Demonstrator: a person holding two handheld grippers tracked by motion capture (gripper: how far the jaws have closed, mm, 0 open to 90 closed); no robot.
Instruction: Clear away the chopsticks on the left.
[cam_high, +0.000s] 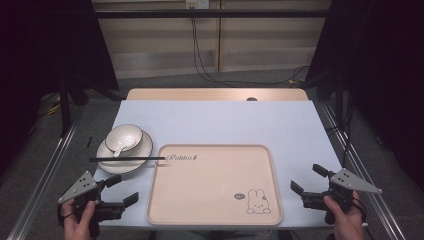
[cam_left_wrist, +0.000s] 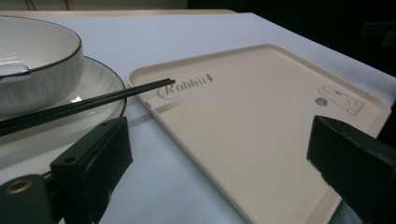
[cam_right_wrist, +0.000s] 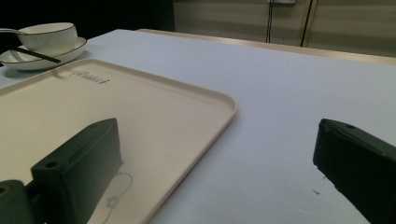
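The left tool (cam_high: 121, 189) has its jaws wide apart and holds nothing. Just ahead of it lie the thin black chopsticks (cam_high: 127, 159), resting across the white round plate (cam_high: 145, 149) with tips over the big beige flat tray (cam_high: 215, 220). The right tool (cam_high: 308, 178) is also apart, empty, beside the tray.

The one word I can read is "Rabbit", in dark script lettering on the beige tray (cam_left_wrist: 261, 116), at the corner nearest the plate. A small mark follows the word, too small to make out. By the rabbit drawing (cam_high: 258, 202) in the opposite corner sits a round grey emblem, illegible.
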